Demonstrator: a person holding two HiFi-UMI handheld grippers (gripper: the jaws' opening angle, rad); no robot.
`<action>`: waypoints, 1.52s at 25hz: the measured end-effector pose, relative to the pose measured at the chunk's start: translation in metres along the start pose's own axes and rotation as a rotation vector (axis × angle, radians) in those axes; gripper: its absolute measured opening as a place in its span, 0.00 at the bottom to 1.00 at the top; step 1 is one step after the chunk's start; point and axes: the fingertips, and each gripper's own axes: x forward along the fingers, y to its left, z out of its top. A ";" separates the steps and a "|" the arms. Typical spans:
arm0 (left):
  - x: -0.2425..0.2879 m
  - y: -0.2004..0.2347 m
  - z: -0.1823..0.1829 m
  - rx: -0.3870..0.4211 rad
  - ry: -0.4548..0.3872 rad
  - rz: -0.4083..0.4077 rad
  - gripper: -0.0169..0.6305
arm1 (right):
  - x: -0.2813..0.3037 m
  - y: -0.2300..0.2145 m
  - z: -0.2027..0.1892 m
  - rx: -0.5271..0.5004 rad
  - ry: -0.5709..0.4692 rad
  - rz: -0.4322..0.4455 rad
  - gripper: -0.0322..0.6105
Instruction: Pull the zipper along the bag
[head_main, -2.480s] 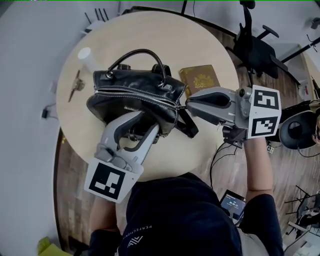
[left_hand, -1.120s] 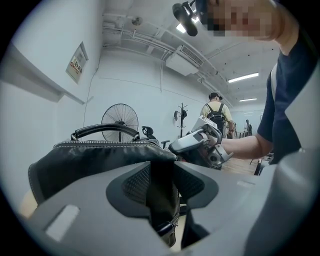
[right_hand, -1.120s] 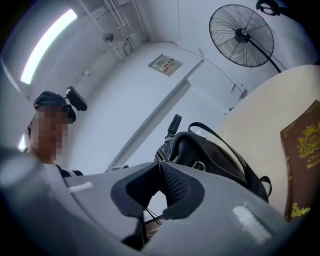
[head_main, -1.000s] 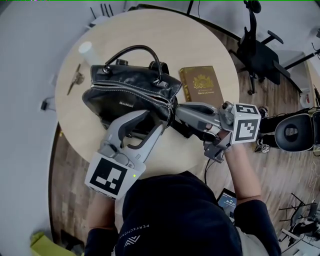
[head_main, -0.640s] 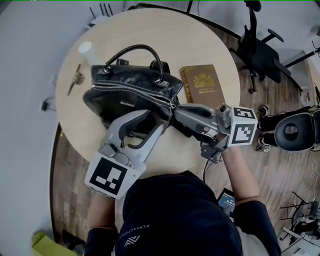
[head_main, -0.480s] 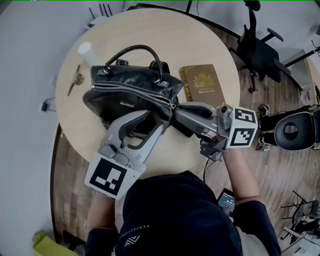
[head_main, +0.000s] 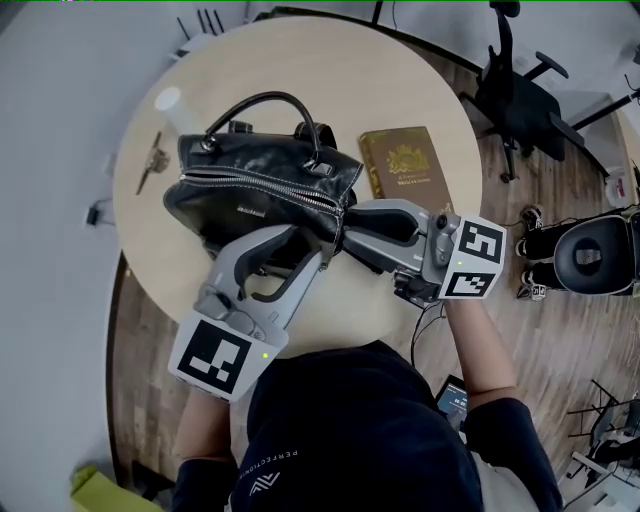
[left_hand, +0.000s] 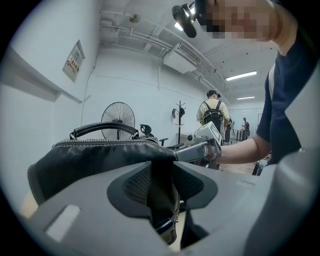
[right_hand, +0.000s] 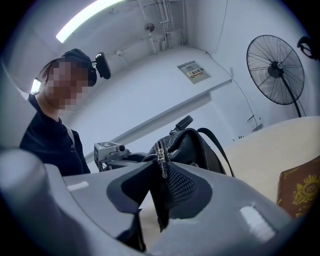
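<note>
On the table (head_main: 430, 90) the bag (head_main: 255, 155) is laid, its long axis from 9 to 3 o'clock. Its 6 o'clock side is clamped by the left gripper (head_main: 322, 250), whose jaws have just been closing on it. At its 3 o'clock end the zipper (head_main: 270, 190) is pinched by the right gripper (head_main: 352, 225); the track is stretched away toward 9 o'clock.

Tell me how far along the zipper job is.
Done: left gripper, jaws just closing further, clamps the black bag at its near side. In hand: right gripper pinches the zipper pull at the bag's end. Left: the whole run along the zipper, whose teeth look closed.
</note>
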 end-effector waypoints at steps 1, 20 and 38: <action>0.000 0.000 0.000 0.002 0.002 0.000 0.26 | 0.001 -0.002 0.000 -0.002 -0.002 0.001 0.18; 0.000 0.002 -0.005 -0.005 0.021 0.033 0.25 | 0.004 -0.001 -0.001 -0.113 0.056 -0.068 0.12; 0.001 -0.003 -0.001 0.003 0.007 0.015 0.26 | 0.000 0.006 0.015 -0.060 0.061 -0.114 0.11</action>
